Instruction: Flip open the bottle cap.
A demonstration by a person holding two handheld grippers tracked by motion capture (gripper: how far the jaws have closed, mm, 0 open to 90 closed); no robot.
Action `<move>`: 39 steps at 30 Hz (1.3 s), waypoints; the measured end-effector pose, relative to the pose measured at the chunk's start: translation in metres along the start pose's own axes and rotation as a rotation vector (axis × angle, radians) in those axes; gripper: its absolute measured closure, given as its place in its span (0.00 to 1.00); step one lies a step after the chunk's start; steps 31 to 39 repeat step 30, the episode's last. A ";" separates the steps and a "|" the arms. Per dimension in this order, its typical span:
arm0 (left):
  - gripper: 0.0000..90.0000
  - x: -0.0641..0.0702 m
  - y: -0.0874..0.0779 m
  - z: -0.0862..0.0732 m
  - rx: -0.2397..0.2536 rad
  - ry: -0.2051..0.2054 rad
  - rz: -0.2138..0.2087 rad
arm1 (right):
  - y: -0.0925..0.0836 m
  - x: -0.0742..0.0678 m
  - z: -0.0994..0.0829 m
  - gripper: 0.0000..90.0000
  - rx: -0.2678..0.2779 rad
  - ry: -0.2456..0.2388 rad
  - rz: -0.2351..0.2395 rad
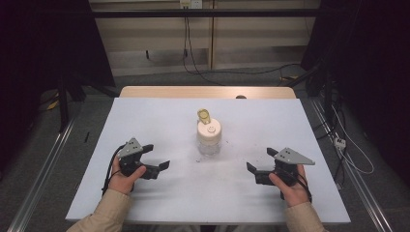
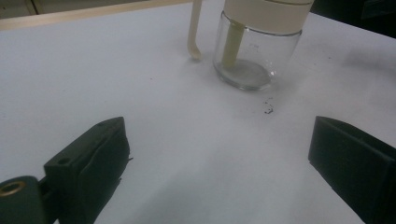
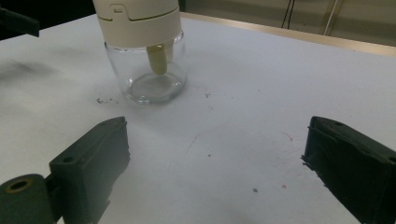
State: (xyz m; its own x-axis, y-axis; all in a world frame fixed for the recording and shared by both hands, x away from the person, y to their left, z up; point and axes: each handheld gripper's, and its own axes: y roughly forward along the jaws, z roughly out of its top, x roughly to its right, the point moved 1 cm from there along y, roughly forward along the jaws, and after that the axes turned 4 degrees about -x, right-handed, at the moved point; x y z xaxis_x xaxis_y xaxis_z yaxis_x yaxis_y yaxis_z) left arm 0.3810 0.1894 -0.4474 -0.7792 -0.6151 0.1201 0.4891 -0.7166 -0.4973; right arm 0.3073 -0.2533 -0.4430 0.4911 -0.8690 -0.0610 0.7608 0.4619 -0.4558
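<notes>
Left gripper (image 1: 155,156): held in the left hand (image 1: 123,178) low over the near-left part of the surface (image 1: 159,121), pointing right and slightly away, toward the middle.
Left fingers (image 2: 88,163): spread wide, nothing between them; in the left gripper view only bare white surface lies in the gap.
Jar (image 1: 209,137): clear glass with a cream lid (image 1: 209,129), standing upright near the middle of the surface, between the two grippers and farther from the person than both.
Jar from the left fingers: well apart, ahead and toward the right finger's side in the left gripper view; a cream stem (image 2: 231,44) hangs down inside the glass, and a cream handle (image 2: 194,32) comes down outside the jar, its curved end at the surface.
Small yellow piece (image 1: 203,115): sits at the far edge of the lid in the high view; exact shape too small to tell.
Dark specks (image 2: 268,108): scattered on the surface just near the jar's base.
Jar from the right fingers: well apart, ahead and toward the left finger's side in the right gripper view.
Right fingers (image 3: 91,158): spread wide, holding nothing; bare surface with faint marks between them.
Right gripper (image 1: 262,160): held in the right hand (image 1: 290,186) over the near-right part of the surface, pointing left toward the middle.
</notes>
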 end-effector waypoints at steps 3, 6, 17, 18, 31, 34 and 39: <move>0.05 -0.001 -0.005 -0.002 0.007 -0.001 0.000 | -0.003 0.002 -0.003 0.07 -0.003 0.004 -0.003; 0.05 0.000 -0.010 -0.004 0.007 0.002 0.003 | -0.007 0.004 -0.006 0.07 -0.004 0.004 -0.005; 0.05 -0.007 -0.023 -0.015 -0.006 -0.003 0.024 | -0.018 0.010 -0.015 0.07 -0.007 0.016 -0.017; 0.05 -0.007 -0.024 -0.015 -0.002 -0.002 0.021 | -0.019 0.010 -0.016 0.07 -0.008 0.014 -0.013; 0.06 -0.011 -0.025 -0.018 -0.001 -0.021 0.040 | -0.020 0.012 -0.021 0.07 -0.008 0.030 -0.019; 0.06 -0.011 -0.025 -0.018 -0.001 -0.021 0.040 | -0.020 0.012 -0.021 0.07 -0.008 0.030 -0.019; 0.06 -0.011 -0.025 -0.018 -0.001 -0.021 0.040 | -0.020 0.012 -0.021 0.07 -0.008 0.030 -0.019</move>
